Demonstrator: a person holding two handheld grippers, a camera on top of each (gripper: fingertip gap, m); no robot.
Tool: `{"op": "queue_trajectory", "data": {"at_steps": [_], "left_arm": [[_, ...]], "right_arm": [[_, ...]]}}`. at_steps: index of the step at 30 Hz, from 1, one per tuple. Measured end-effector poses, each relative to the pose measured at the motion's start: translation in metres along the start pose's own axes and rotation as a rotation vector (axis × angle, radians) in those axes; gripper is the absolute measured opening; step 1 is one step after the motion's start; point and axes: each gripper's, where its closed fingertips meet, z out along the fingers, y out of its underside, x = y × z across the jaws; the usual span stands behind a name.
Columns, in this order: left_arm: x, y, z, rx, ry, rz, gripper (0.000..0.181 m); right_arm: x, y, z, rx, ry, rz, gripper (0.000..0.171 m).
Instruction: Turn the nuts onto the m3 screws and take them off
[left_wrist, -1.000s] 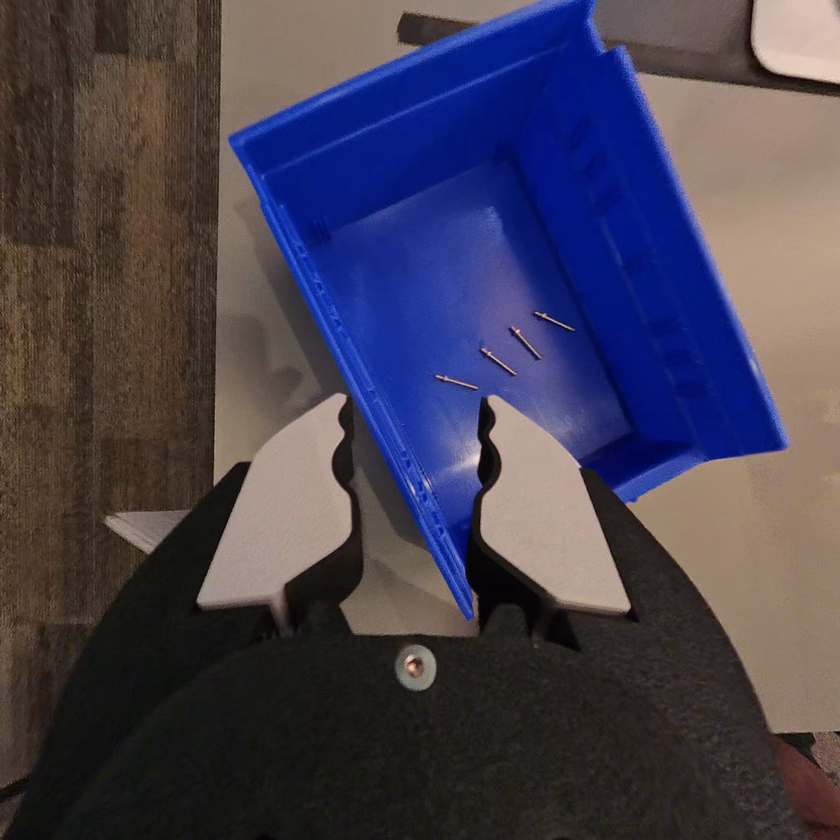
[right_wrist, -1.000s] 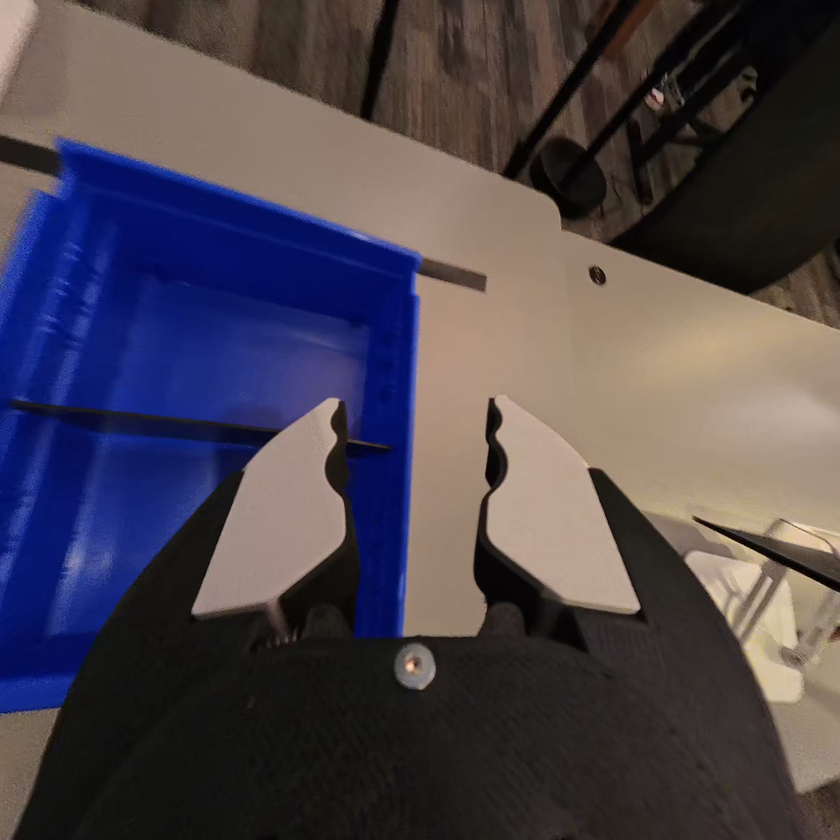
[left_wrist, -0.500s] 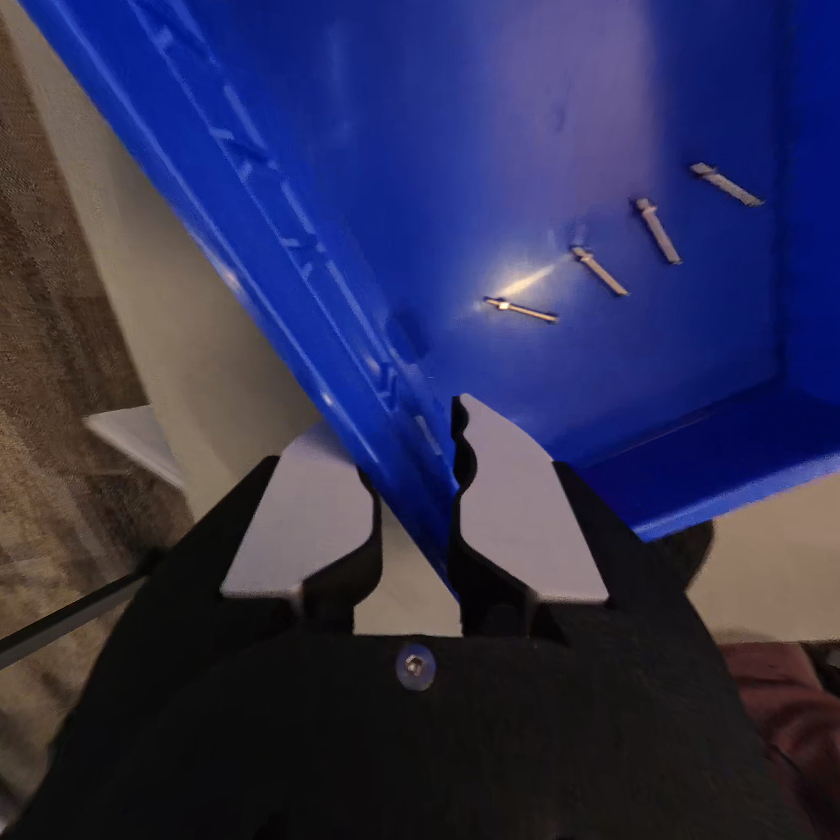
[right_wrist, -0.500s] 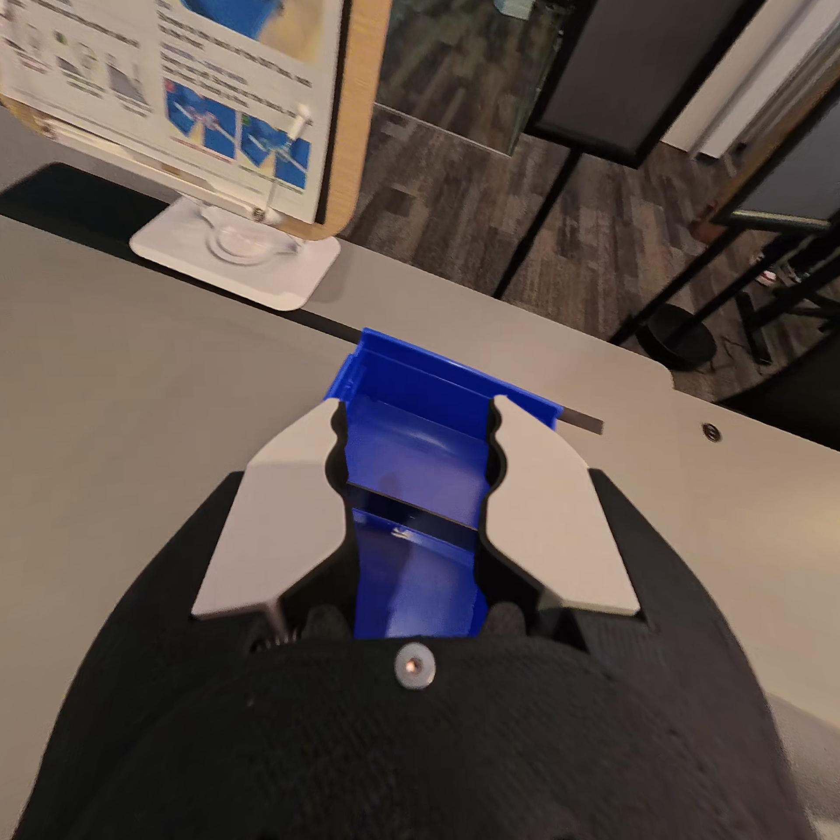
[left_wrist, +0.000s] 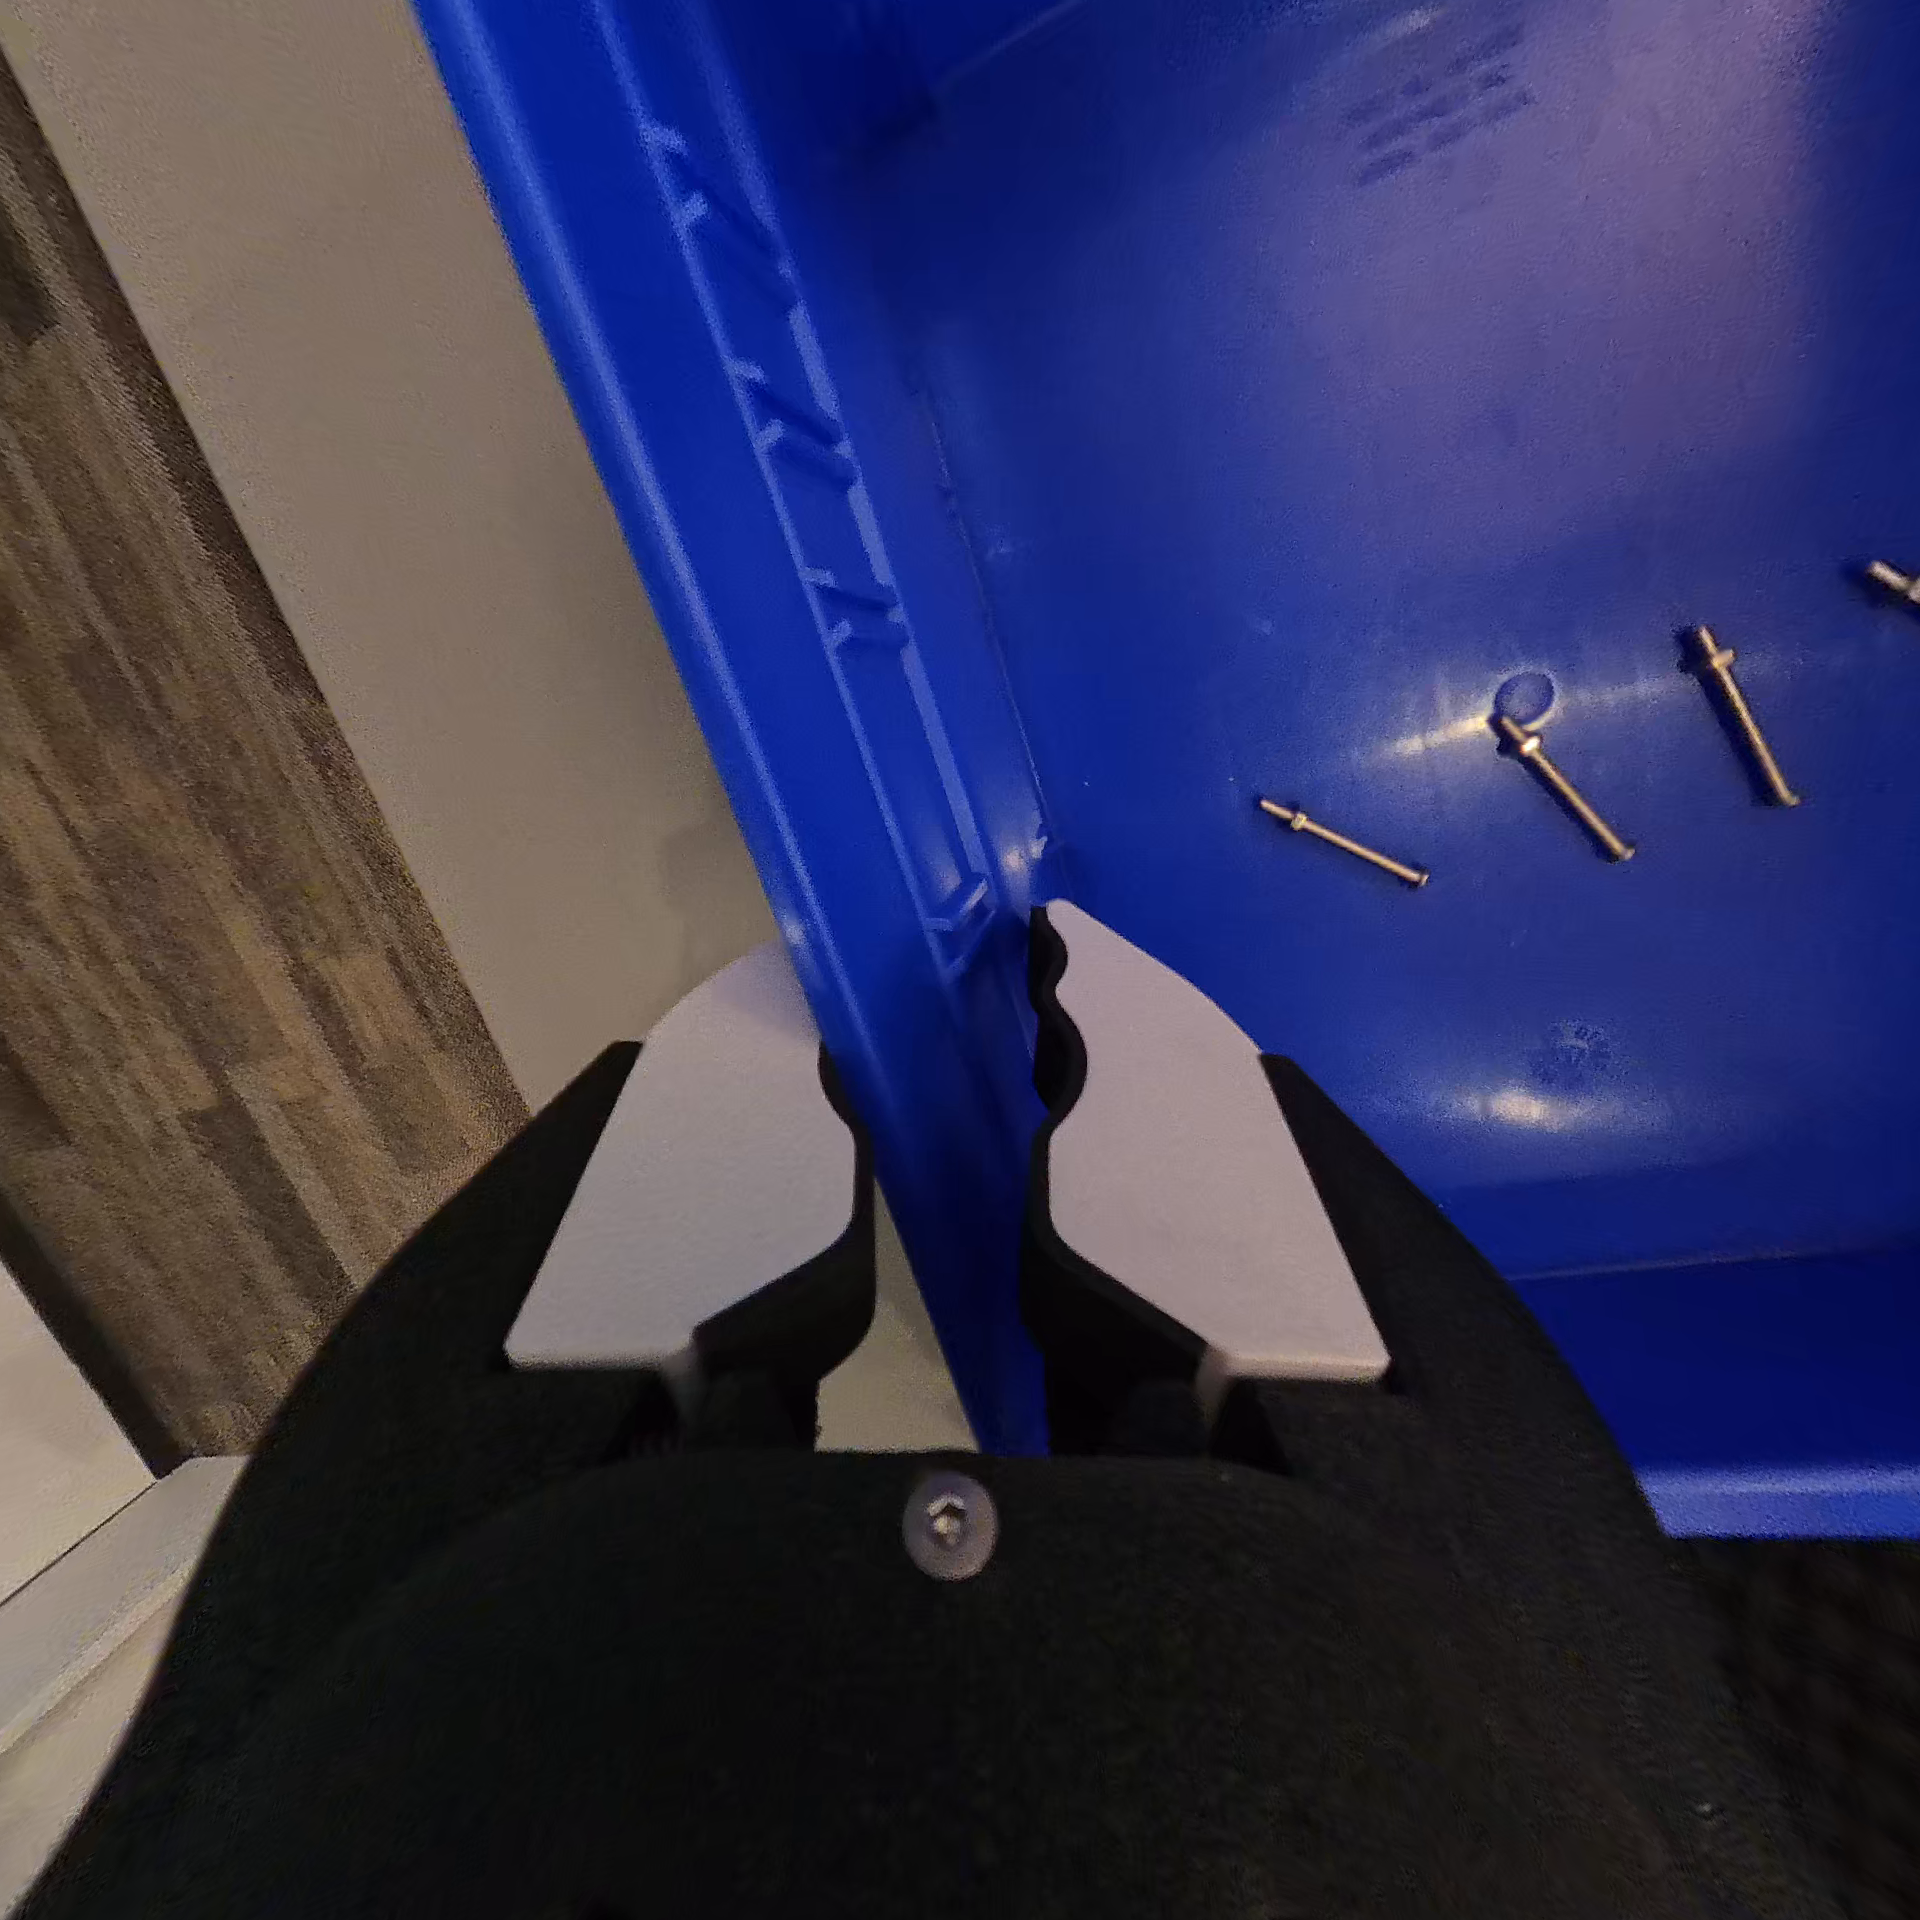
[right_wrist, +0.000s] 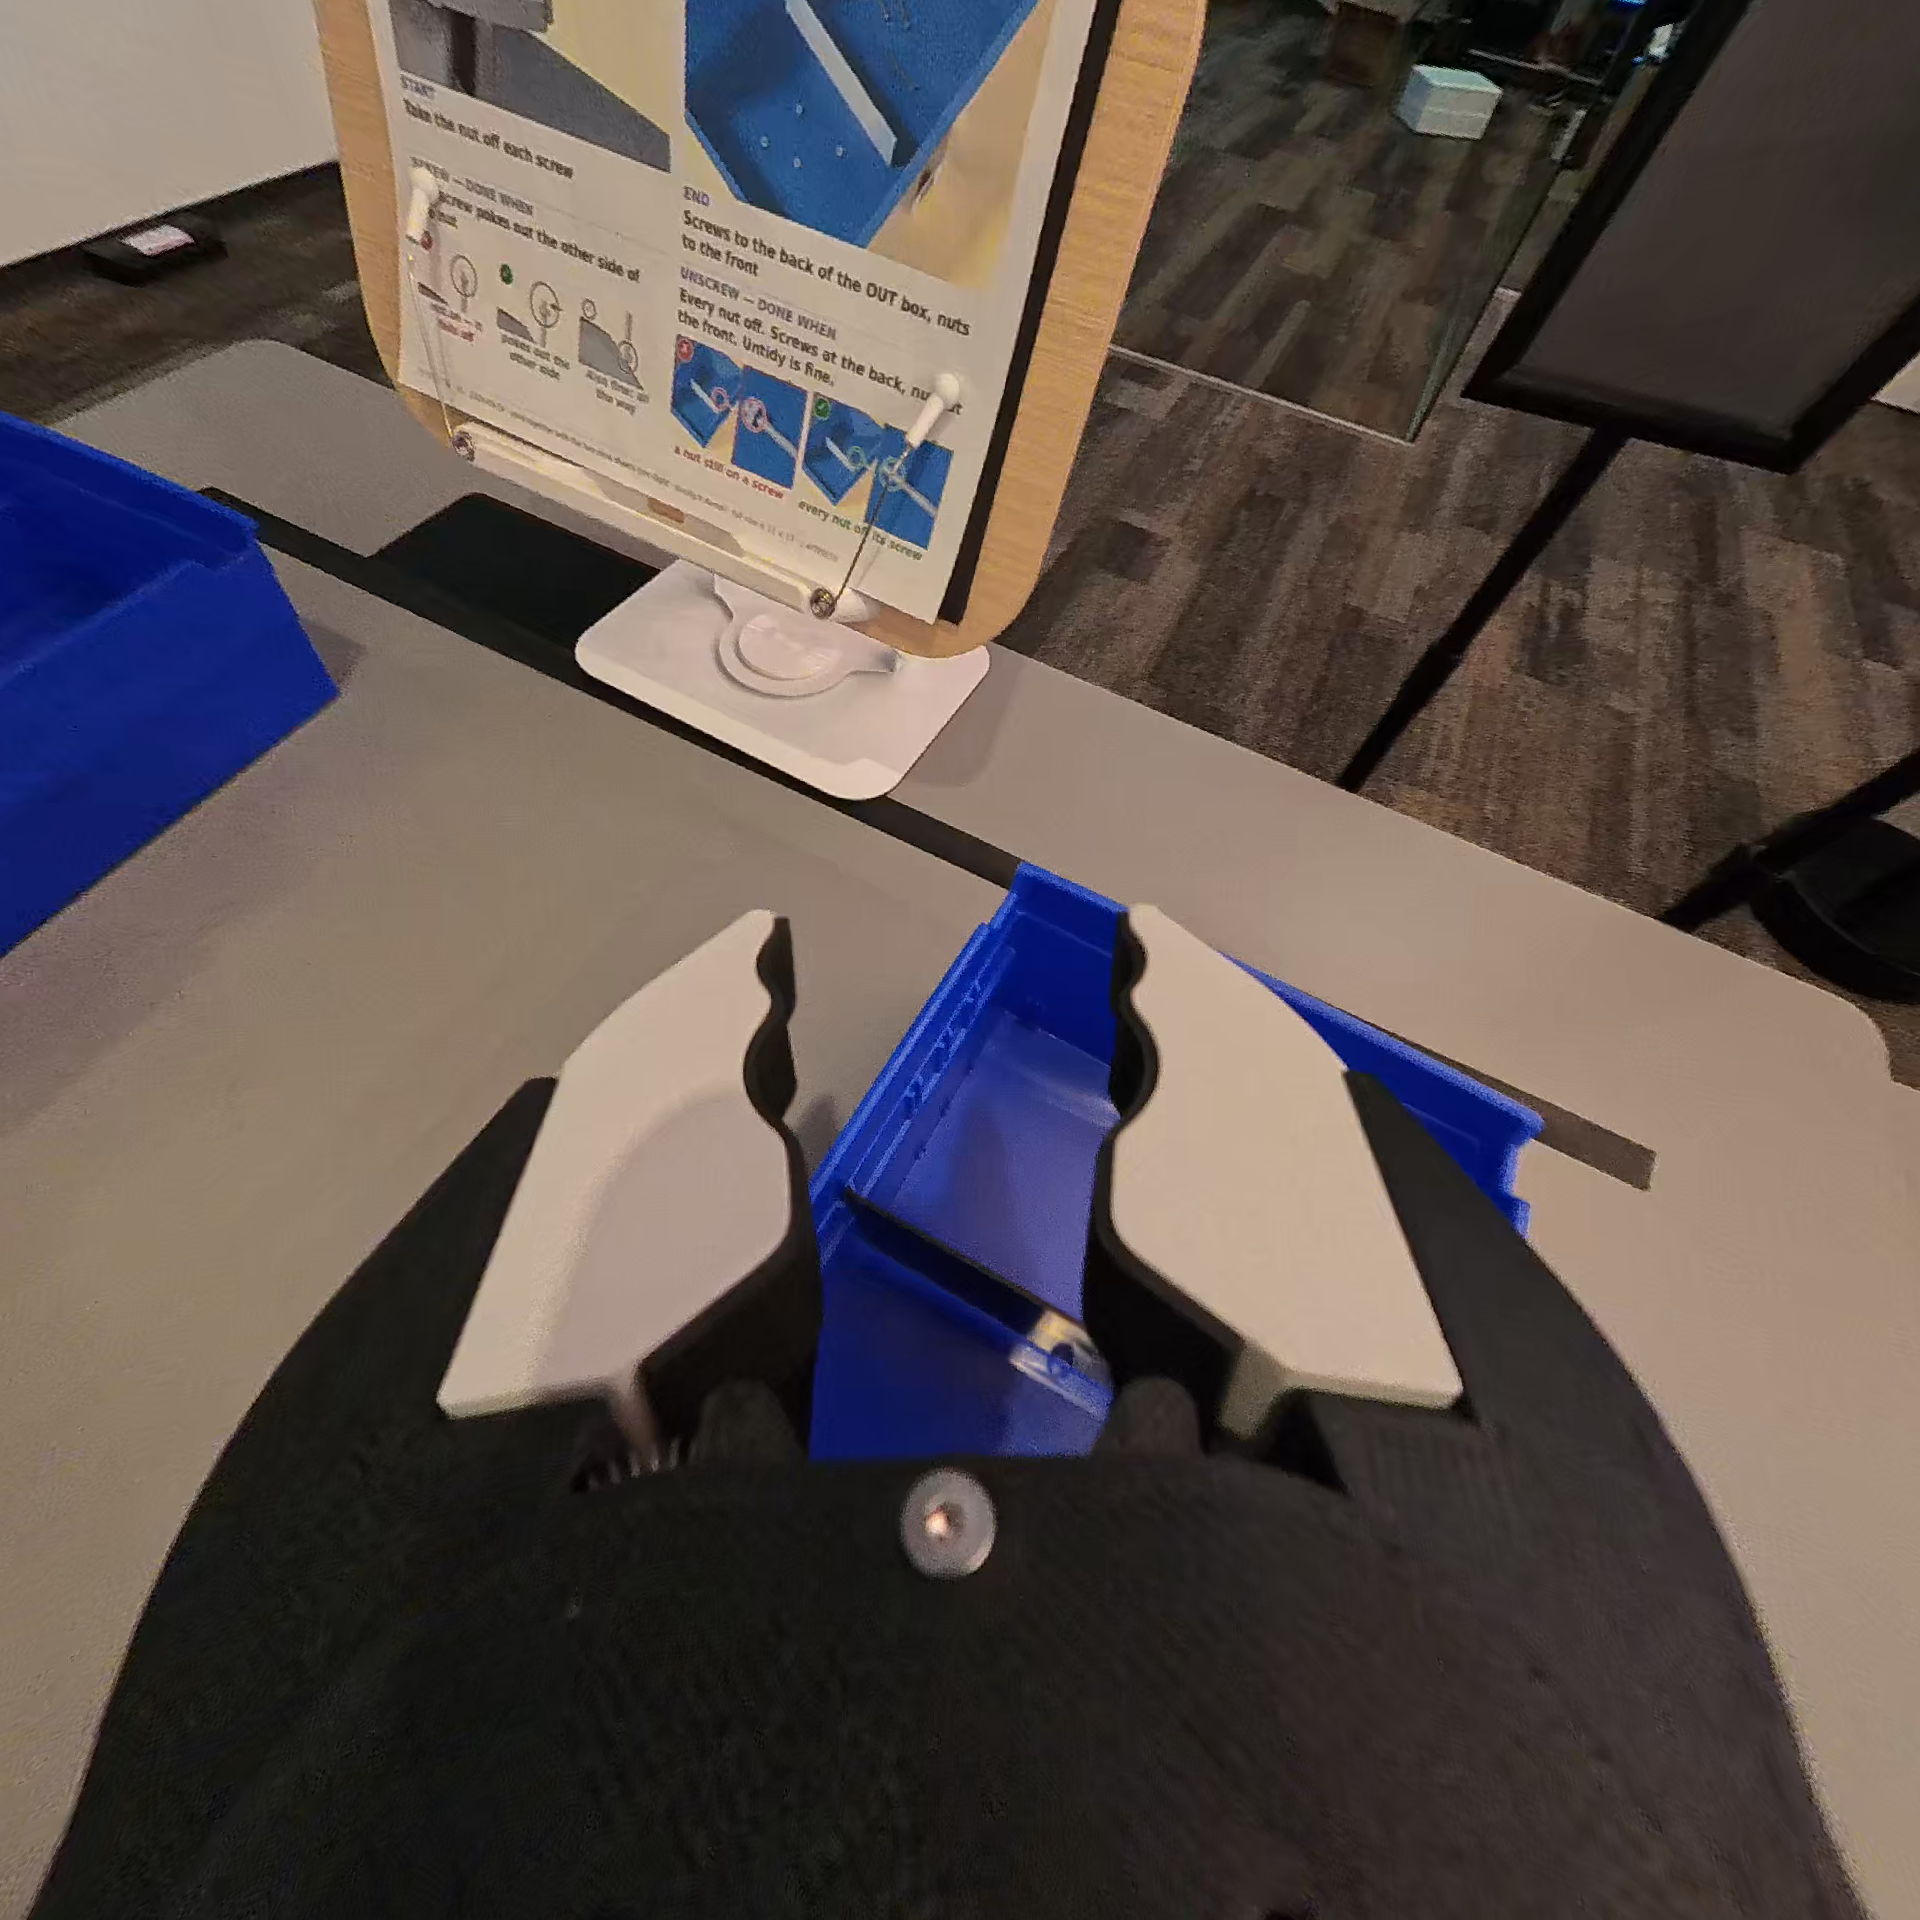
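Left wrist view: left tool (left_wrist: 940, 997) clamps the bin (left_wrist: 831, 727) wall, likely to steady it; screws (left_wrist: 1564, 795) lie inside. Right tool (right_wrist: 951, 1003) gapes, empty, over a divided bin (right_wrist: 997, 1132) on the bench (right_wrist: 416, 935).

Left wrist view hugs blue bin (left_wrist: 1299, 416); right faces table's (right_wrist: 468, 935) far edge, perhaps sharing it.

Right gripper (right_wrist: 951, 956): we see its two grey fingers spread apart, holding nothing.
Divided bin (right_wrist: 997, 1132): we see a small blue bin on the table beyond and between the fingers, a black divider (right_wrist: 935, 1252) across it.
Second bin (right_wrist: 125, 665): we see a larger blue bin at the left edge, well apart.
Sign (right_wrist: 727, 270): we see an instruction sheet on a wooden board, upright on a white stand (right_wrist: 779, 691).
Table (right_wrist: 416, 935): grey.
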Motion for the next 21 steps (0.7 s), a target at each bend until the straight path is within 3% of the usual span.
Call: {"op": "queue_trajectory", "data": {"at_steps": [7, 10, 13, 16, 19, 21], "left_arm": [[0.000, -0.007, -0.006, 0.010, -0.011, -0.065, 0.029], [-0.012, -0.025, -0.038, 0.178, -0.045, -0.129, 0.030], [-0.015, -0.048, -0.100, 0.432, -0.087, -0.159, 0.032], [0.015, -0.069, -0.155, 0.706, 0.034, -0.176, 0.031], [0.039, -0.083, -0.170, 0.809, 0.177, -0.193, 0.021], [0.037, -0.086, -0.160, 0.784, 0.209, -0.271, 0.020]], "right_arm": [[0.006, -0.008, 0.016, 0.025, -0.028, 0.001, 0.060], [0.018, -0.003, 0.019, 0.088, 0.036, 0.045, 0.060], [0.027, 0.000, 0.024, 0.096, 0.051, 0.072, 0.060], [0.030, -0.001, 0.024, 0.110, 0.052, 0.068, 0.060], [0.023, -0.004, 0.024, 0.119, 0.028, 0.066, 0.060], [0.018, -0.006, 0.024, 0.121, 0.019, 0.054, 0.060]]}}
